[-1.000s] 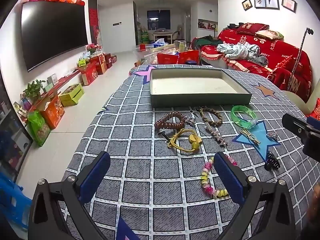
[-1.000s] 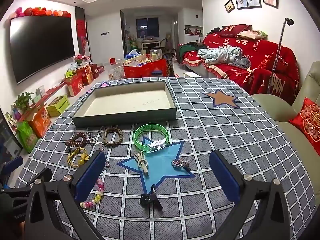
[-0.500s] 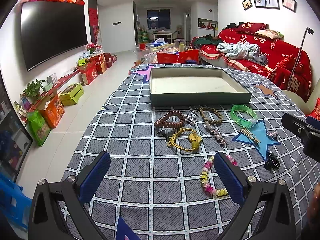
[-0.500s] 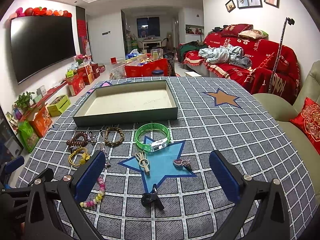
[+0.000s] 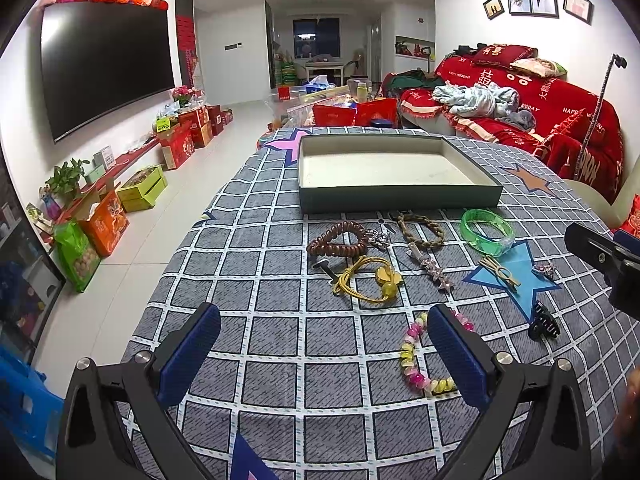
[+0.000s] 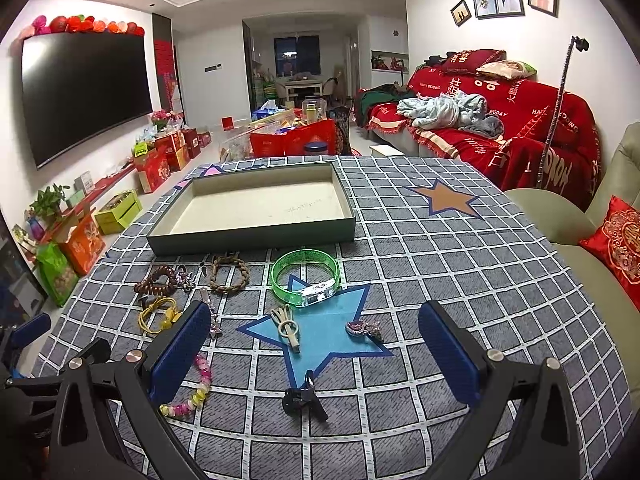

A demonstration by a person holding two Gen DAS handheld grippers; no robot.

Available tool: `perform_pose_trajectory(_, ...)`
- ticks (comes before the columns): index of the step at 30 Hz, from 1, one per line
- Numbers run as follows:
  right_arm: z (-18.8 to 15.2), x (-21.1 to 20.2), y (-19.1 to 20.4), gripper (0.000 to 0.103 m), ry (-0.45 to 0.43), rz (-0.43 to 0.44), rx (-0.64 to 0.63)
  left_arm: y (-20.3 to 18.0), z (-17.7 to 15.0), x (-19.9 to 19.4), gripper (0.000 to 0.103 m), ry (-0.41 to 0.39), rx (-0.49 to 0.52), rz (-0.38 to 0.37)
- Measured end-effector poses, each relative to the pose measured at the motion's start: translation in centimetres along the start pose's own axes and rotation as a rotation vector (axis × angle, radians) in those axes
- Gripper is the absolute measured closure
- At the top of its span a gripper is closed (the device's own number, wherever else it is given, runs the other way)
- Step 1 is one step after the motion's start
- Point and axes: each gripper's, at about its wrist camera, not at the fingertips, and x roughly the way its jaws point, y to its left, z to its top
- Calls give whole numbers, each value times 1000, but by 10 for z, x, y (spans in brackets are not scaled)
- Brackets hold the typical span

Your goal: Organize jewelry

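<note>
A shallow green tray (image 5: 396,198) (image 6: 256,236) with a bare pale floor sits mid-table. In front of it lie a brown bead bracelet (image 5: 338,238) (image 6: 156,280), a braided bracelet (image 5: 422,228) (image 6: 230,272), a green bangle (image 5: 486,230) (image 6: 306,278), a yellow hair tie (image 5: 370,278) (image 6: 158,314), a pastel bead bracelet (image 5: 416,354) (image 6: 194,388), a black claw clip (image 5: 544,324) (image 6: 302,398), a beige hair clip (image 6: 288,326) and a pink brooch (image 6: 362,328). My left gripper (image 5: 324,354) hovers open near the table's front. My right gripper (image 6: 314,356) is open above the black clip.
The table wears a grey checked cloth (image 5: 280,336) with star patches. A red-covered sofa (image 6: 500,128) stands at the right, a beige armchair (image 6: 568,232) with a red cushion nearer. Boxes and bags (image 5: 96,224) line the floor under the wall television at left.
Both grippers have crept slightly forward toward the jewelry; nothing on the table has moved and both stay open.
</note>
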Motion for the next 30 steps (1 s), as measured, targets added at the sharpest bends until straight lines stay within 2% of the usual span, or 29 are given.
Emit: perform_pose_trajectory(30, 2, -1, -2, 0, -1, 2, 4, -1, 0, 2, 0, 2, 0, 2)
